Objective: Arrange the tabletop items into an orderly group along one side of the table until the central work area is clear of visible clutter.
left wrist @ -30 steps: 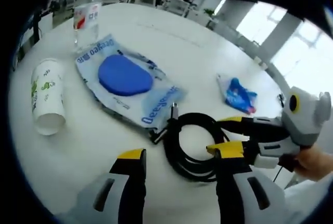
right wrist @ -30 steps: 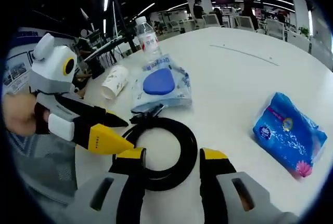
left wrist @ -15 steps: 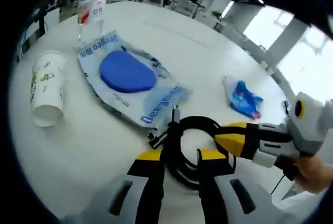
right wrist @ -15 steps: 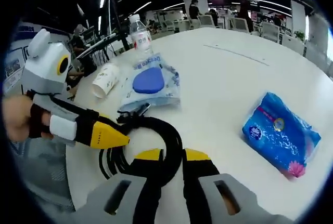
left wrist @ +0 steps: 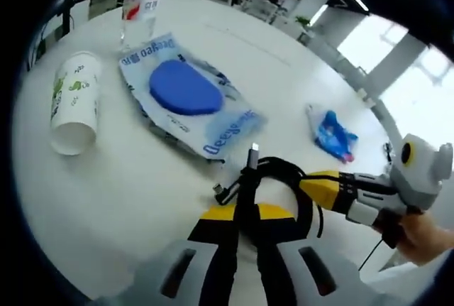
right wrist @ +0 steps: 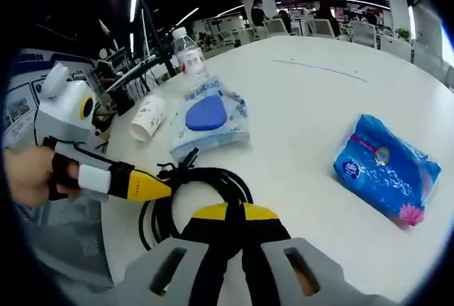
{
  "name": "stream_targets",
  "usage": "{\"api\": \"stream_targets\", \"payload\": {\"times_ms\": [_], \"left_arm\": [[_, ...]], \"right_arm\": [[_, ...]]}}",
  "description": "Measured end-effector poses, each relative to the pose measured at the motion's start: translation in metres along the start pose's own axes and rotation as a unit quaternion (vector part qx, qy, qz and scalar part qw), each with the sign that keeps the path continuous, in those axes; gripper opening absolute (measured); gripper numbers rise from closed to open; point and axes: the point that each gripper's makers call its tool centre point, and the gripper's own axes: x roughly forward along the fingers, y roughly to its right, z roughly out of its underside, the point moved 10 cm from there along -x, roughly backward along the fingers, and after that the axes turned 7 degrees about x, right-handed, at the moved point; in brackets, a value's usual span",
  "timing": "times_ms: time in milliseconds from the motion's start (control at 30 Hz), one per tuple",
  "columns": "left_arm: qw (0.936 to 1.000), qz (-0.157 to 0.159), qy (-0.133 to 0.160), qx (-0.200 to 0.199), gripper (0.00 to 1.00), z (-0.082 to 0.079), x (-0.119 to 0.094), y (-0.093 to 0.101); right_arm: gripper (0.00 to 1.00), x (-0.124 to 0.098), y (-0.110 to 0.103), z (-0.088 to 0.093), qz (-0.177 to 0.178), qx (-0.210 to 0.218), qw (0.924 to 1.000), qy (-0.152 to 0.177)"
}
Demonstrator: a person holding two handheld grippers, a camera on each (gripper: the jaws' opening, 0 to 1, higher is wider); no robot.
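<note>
A coiled black cable [left wrist: 284, 171] lies on the white table [left wrist: 120, 178] right in front of me. My left gripper [left wrist: 245, 212] is shut on the near side of the coil, and a cable plug [left wrist: 253, 151] sticks up beyond the jaws. My right gripper [left wrist: 310, 182] reaches in from the right, with its yellow tips at the coil's right side. In the right gripper view, my right gripper [right wrist: 234, 211] is shut on the cable [right wrist: 202, 178], and my left gripper [right wrist: 164, 190] meets the coil from the left.
A clear pouch holding a blue pad [left wrist: 177, 89] lies beyond the cable. A paper cup [left wrist: 71, 104] lies on its side at the left. A water bottle [left wrist: 140, 4] stands behind them. A blue tissue pack [right wrist: 386, 171] lies to the right. Office desks stand past the table [right wrist: 312, 100].
Both grippers went from open to shut on the cable coil. The coil has bunched up and its plug end has risen.
</note>
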Motion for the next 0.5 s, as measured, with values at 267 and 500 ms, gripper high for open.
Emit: {"api": "stream_targets", "payload": {"times_ms": [267, 500], "left_arm": [[0.9998, 0.017, 0.003, 0.012, 0.02, -0.003, -0.003, 0.007], [0.9988, 0.034, 0.006, 0.034, 0.02, -0.01, -0.001, 0.014]], "right_arm": [[0.01, -0.008, 0.006, 0.002, 0.0, 0.0, 0.9999, 0.013], [0.01, -0.025, 0.01, 0.002, 0.006, 0.017, 0.9994, 0.031]]}}
